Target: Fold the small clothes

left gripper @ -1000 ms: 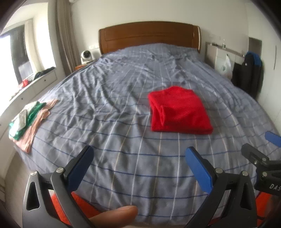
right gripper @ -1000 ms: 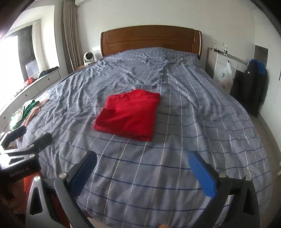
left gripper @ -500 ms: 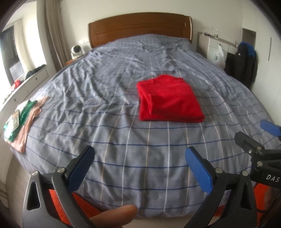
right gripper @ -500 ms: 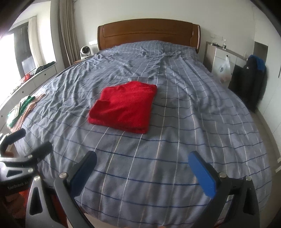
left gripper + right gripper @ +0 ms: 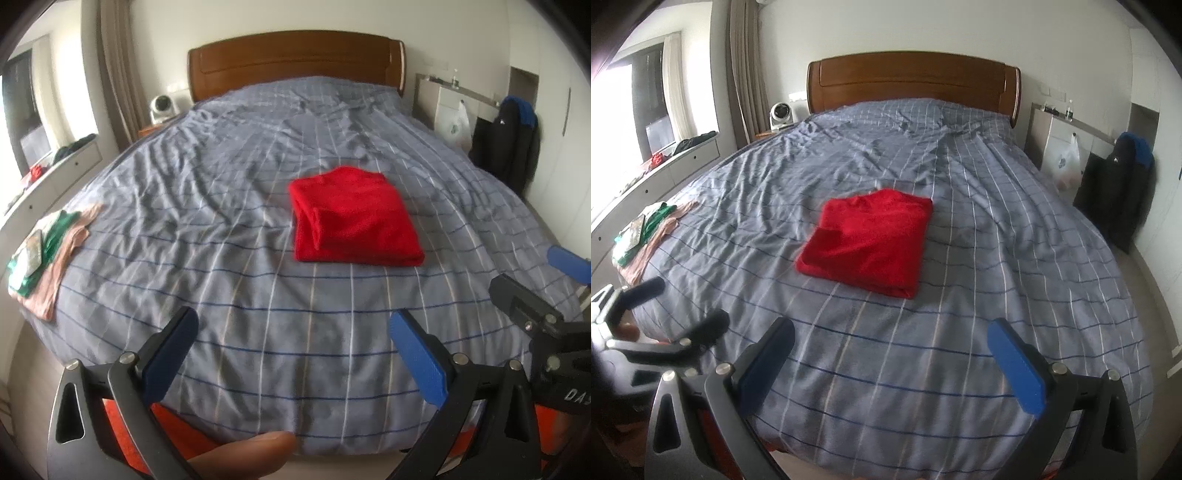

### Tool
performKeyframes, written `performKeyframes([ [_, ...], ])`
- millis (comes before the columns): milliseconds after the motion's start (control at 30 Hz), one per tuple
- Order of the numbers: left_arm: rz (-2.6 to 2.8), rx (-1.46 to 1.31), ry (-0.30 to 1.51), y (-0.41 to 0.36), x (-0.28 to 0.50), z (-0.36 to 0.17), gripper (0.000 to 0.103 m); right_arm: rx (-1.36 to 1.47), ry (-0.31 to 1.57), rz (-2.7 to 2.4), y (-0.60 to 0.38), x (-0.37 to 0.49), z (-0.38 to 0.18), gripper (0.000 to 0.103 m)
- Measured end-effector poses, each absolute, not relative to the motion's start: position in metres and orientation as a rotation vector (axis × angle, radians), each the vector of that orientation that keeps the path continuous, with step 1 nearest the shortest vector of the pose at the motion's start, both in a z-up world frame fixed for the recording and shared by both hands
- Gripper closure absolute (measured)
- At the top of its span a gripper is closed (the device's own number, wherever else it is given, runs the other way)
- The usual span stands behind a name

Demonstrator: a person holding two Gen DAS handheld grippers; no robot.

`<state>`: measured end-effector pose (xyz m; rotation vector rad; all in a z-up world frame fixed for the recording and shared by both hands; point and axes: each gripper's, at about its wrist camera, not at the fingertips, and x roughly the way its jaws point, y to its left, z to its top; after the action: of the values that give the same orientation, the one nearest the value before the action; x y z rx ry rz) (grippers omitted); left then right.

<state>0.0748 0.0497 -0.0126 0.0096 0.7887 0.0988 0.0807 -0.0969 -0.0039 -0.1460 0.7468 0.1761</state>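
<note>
Bed (image 5: pixel 258 258): fills both views, covered by a grey-blue checked duvet, creased on the left and far parts; a wooden headboard (image 5: pixel 295 62) stands at the far end.
Red garment (image 5: pixel 354 221): lies right of centre on the bed, folded into a neat rectangle with an edge doubled at its left; nothing touches it.
Pile of clothes (image 5: pixel 48 254): sits at the bed's left edge, pink fabric below, green and white pieces on top; whether these are folded or waiting I cannot tell.
Left hand-held gripper (image 5: pixel 291 354): hangs over the near edge of the bed, fingers spread wide, empty; a fingertip (image 5: pixel 251 454) shows below it.
Right hand-held gripper (image 5: pixel 890 365): also near the foot of the bed, spread wide and empty, well apart from the red garment.
Progress: the red piece looks finished, judging by its tidy shape; what is likely left is any unfolded item in the left pile.
Writing: white letters "DAS" show on the black body of the right hand-held gripper at the right edge of the left wrist view; nothing else is readable.
</note>
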Motion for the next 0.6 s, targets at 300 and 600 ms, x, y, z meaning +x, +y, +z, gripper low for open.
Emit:
performKeyframes([
  [300, 0.182, 0.012, 0.809, 0.059, 0.079, -0.018, 0.0, -0.211, 0.756, 0.138, -0.095, 0.081, -0.017, 0.001],
  [600, 0.165, 0.024, 0.807, 0.055, 0.078, -0.021, 0.0, -0.219, 0.751, 0.122, -0.098, 0.082, -0.019, 0.001],
])
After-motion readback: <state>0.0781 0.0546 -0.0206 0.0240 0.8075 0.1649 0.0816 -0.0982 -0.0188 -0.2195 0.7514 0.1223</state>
